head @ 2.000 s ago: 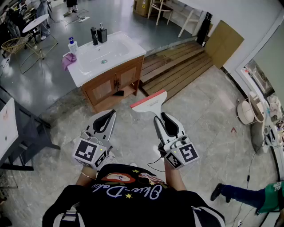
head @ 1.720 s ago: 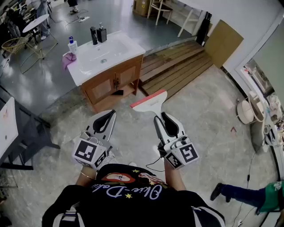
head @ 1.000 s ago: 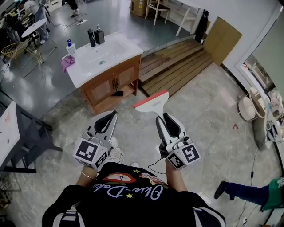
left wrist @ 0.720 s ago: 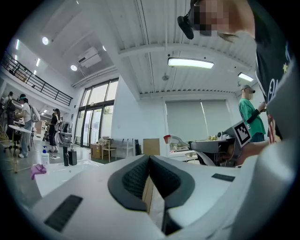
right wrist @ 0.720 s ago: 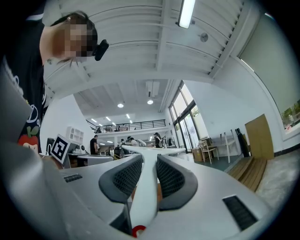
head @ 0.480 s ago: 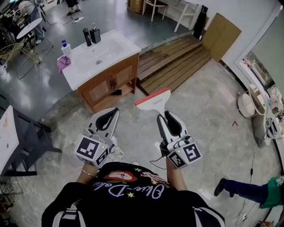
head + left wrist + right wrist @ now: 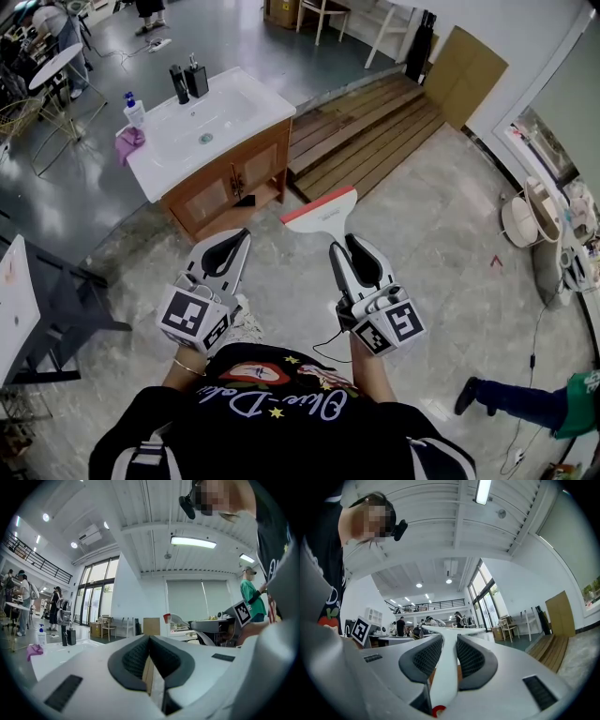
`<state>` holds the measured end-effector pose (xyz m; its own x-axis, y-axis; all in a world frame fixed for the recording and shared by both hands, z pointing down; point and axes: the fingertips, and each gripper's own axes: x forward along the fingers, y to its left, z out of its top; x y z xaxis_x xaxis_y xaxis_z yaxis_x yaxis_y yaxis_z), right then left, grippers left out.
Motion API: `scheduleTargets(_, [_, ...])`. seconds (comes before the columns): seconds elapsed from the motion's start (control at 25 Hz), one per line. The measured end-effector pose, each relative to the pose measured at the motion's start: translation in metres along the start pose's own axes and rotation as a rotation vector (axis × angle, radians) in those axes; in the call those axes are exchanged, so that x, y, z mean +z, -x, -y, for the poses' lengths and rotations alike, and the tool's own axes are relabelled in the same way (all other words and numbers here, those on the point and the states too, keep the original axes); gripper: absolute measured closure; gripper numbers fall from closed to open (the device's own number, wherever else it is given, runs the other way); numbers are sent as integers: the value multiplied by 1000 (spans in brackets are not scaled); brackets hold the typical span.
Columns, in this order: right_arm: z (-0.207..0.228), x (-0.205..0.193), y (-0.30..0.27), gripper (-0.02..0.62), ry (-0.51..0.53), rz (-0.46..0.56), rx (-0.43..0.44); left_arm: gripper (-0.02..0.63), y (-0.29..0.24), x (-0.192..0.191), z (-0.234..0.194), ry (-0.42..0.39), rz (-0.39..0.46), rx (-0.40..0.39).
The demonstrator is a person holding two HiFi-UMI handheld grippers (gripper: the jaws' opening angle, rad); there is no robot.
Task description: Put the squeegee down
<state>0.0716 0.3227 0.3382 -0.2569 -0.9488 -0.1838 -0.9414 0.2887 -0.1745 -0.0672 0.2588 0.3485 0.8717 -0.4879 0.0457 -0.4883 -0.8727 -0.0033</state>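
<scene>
Right hand-held gripper (image 7: 449,644): It is shut tight on the squeegee's thin handle. The two dark pads press the handle from both sides.

Left hand-held gripper (image 7: 150,641): Its jaws are closed together with nothing in them. It is held near the right one, in front of the person's body.

Squeegee (image 7: 319,214): It is up in the air over the floor, sticking out past the right jaws. The wide blade with the red edge is at the far end.

How it will handle: It looks like light, hard plastic, so it should not bend or droop. The red edge is likely soft rubber. The smooth handle could slip or twist if the hold gets loose.

Where to hold it: The thin white handle, as now. The wide blade is a poor place to grab.

Counter (image 7: 258,92): It has a white top with a sink (image 7: 202,131) and a wooden cupboard below. It is ahead and to the left, well apart from the squeegee.

On the counter: Two dark bottles (image 7: 187,81) stand at the back. A bottle with a blue top (image 7: 134,110) and a pink cloth (image 7: 128,142) are at the left end.

Floor (image 7: 450,253): Gray stone lies under both grippers. Wooden steps (image 7: 366,131) are farther ahead.

Step now: The squeegee is not put down yet. I think it must be brought to a spot, lowered until it rests, and only then let go.

What could go wrong: If the jaws open up high, it would fall and might crack.
</scene>
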Motion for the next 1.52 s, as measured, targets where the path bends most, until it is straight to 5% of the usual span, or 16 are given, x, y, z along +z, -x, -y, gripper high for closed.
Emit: scheduleTargets(1.52, [26,-7,-82,477,-4,-29,11,612,-46,-3,-72,29,-20,11])
